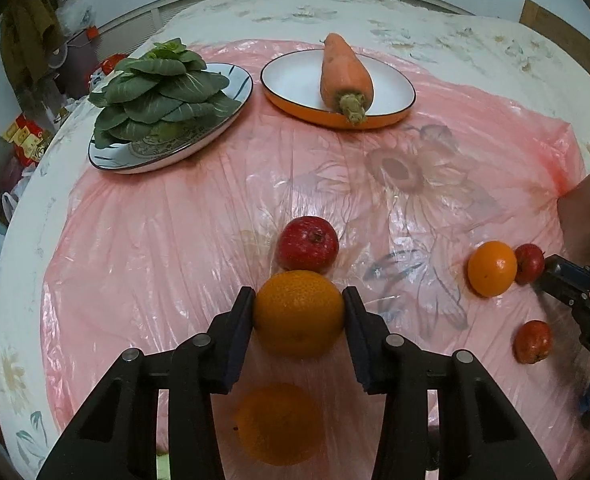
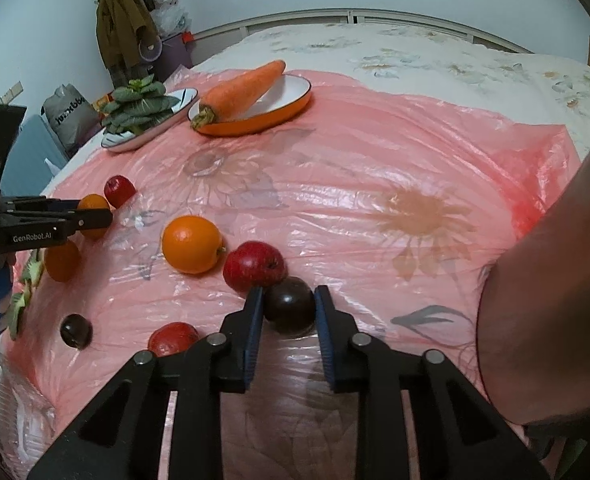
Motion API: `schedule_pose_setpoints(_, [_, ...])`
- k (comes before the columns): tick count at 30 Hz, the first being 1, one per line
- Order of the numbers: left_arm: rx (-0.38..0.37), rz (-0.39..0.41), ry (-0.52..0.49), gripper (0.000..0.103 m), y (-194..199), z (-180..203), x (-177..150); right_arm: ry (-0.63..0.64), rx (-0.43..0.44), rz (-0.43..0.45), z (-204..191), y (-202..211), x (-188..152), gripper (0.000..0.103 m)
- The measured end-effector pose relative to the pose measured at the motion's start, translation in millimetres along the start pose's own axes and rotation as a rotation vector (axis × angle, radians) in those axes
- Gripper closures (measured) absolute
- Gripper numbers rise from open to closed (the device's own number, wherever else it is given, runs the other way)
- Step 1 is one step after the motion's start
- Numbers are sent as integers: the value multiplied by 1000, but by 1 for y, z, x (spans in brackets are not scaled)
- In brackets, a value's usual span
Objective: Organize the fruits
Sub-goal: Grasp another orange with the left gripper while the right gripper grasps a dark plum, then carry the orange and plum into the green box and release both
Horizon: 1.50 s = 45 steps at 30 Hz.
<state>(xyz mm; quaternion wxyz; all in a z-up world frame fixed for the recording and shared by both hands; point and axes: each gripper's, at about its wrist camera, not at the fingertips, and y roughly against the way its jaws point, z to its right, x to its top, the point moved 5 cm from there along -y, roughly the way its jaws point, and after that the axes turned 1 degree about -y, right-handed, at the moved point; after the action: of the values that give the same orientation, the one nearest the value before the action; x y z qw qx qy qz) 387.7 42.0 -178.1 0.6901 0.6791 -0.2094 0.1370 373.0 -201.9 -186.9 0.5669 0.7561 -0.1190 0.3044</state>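
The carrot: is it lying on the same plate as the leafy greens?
No, the carrot lies on an orange-rimmed plate; the greens fill another.

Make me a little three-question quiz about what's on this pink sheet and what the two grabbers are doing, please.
1. True or false: the carrot lies on the same plate as the leafy greens.
2. What is the left gripper closed on?
A. a red fruit
B. an orange
C. a carrot
3. Fill in: the right gripper pinches a small, round, dark ____.

Key
1. False: the carrot lies on the orange-rimmed plate, the greens on the patterned plate beside it.
2. B: its pads press both sides of the orange.
3. Fruit: the dark fruit sits between the blue pads, right by a red fruit.
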Motion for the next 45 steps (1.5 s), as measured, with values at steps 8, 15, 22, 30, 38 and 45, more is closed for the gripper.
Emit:
schedule_pose_setpoints(8, [-29,22,26,65,16,0,1,-3,-13,27,-1,26,-2,94])
schedule_pose_setpoints(15, [-42,55,35,65,45,4,-8,12,-11,42,-13,55,-16,94])
schedule_pose_setpoints(22, [-81,80,48,65,79,12,-35,7,-1,66,-28,93,-44,94])
schedule_pose_setpoints(30, [-136,110,39,65,124,34,-73,-17,-14,83,-32,138,-84,94])
schedule_pose_setpoints(38, [-197,130,10,65,159,70,-98,-80,-49,106,-10,181,-119,94])
schedule_pose_setpoints(45, [-290,119,-40,65,173,131,-114,-144,-107,123,31,217,-149,94])
